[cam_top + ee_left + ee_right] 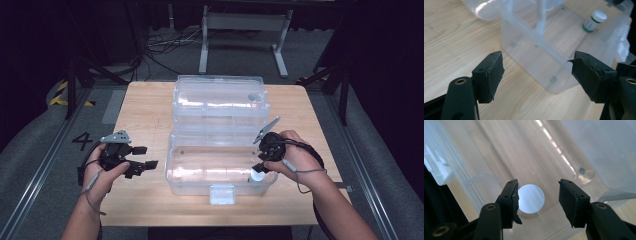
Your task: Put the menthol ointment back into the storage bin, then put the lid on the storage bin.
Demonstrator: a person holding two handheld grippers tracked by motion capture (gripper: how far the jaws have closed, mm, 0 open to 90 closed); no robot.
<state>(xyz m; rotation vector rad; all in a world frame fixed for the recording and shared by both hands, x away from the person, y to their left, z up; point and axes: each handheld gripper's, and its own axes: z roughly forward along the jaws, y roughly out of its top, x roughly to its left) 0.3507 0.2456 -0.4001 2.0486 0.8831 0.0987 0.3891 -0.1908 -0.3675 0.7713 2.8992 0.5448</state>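
Right gripper (537, 197): my fingers stand wide, nothing between the pads; they hang above the white-capped bottle (531, 198), which stands upright inside the clear box (220, 187), at its near right corner.
Left gripper (536, 75): fingers wide, empty, over bare bench (145, 115) just left of the box.
Left gripper view adds the bottle's green-banded label; right gripper view gives its round cap.
Box lid (220, 100) open behind; bench free left of the box.
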